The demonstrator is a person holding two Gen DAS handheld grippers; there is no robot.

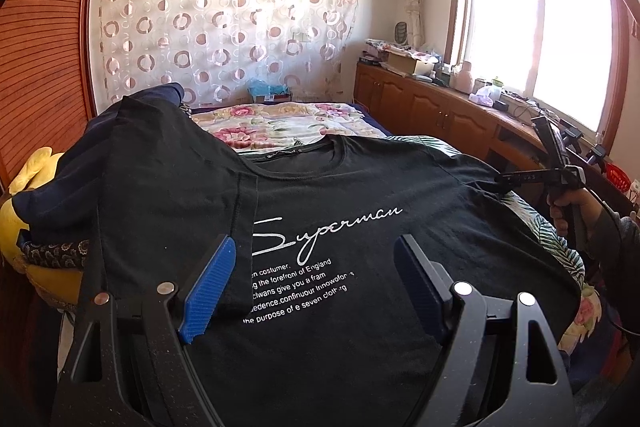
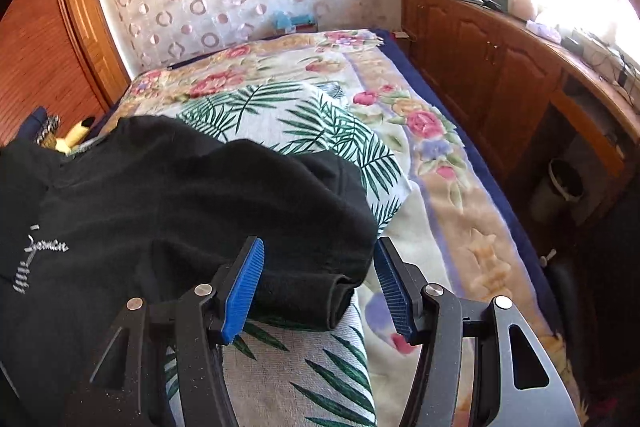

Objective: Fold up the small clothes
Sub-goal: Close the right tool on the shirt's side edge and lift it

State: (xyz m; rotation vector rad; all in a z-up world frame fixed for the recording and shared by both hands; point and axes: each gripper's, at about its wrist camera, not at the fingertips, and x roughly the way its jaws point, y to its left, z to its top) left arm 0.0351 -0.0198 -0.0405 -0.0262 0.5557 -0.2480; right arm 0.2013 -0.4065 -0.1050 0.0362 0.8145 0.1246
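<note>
A black T-shirt (image 1: 340, 195) with white "Superman" lettering lies face up on the bed. Its left sleeve side is folded in over the chest as a flap (image 1: 176, 187). My left gripper (image 1: 316, 263) is open just above the shirt's lower front, its left pad beside the flap's edge. My right gripper (image 2: 320, 267) is open around the bunched right sleeve (image 2: 312, 267) of the shirt, which lies between the blue pads without being pinched. The right gripper also shows in the left wrist view (image 1: 504, 179) at the shirt's right sleeve.
The shirt rests on a palm-leaf cloth (image 2: 304, 115) over a floral blanket (image 2: 420, 131). A pile of dark clothes and a yellow toy (image 1: 32, 167) sits at the left. Wooden cabinets (image 1: 432, 103) with clutter run along the right under the window.
</note>
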